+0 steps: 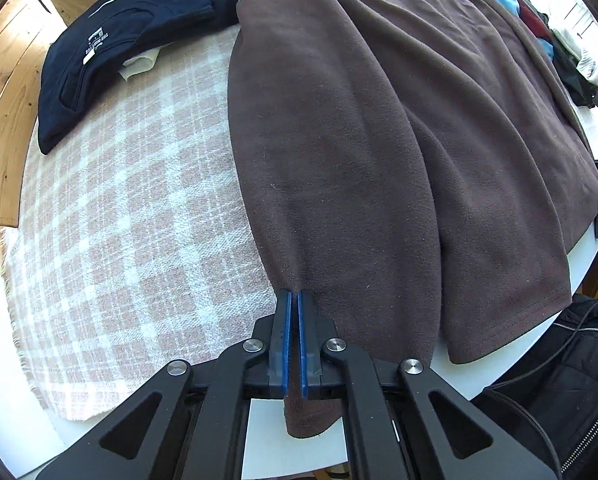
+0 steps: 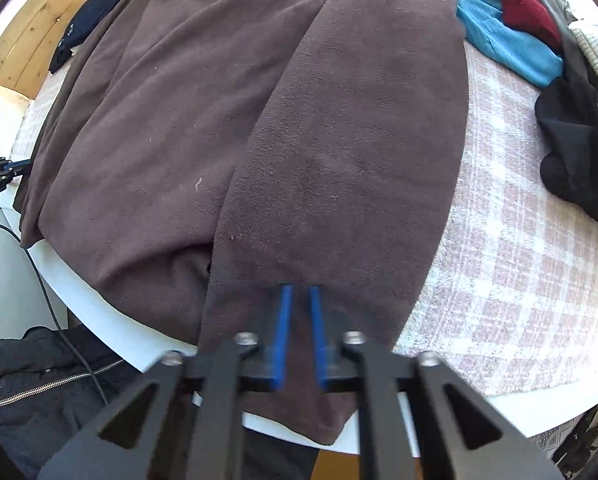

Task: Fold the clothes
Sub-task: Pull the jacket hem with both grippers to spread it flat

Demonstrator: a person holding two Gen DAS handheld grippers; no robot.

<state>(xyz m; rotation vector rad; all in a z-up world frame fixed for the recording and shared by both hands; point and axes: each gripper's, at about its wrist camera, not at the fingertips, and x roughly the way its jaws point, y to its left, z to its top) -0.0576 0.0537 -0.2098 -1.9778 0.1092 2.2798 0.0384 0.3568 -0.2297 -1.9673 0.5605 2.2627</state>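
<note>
We are looking down on a brown fleece garment (image 1: 379,128) spread across a pink-and-white checked cloth (image 1: 131,208) that covers the white worktop (image 1: 511,344). Its two sleeves lie folded in over the body, running toward the near edge, where their ends hang just past the rim.

In the left wrist view our left tongs (image 1: 293,300) are pressed nearly together, pinching the fabric of the left sleeve (image 1: 319,168) close to its cuff; a slim gap shows between the blue pads (image 1: 285,336) further back, but the tips pinch the cloth.

In the right wrist view our right tongs (image 2: 301,292) sit over the right sleeve (image 2: 359,152) near its end. The blue pads (image 2: 283,332) stand slightly apart with brown fleece between them, and we cannot tell whether they truly grip it.

To the far left lies a folded navy garment (image 1: 115,40) with a pale piece beneath it, resting on the checked cloth, well apart from the fleece's sleeve end. On the far right sits a heap of unfolded clothes (image 2: 539,32): blue, dark red, grey and black. A black jacket (image 2: 39,392) with a zip lies below the worktop's rim.
</note>
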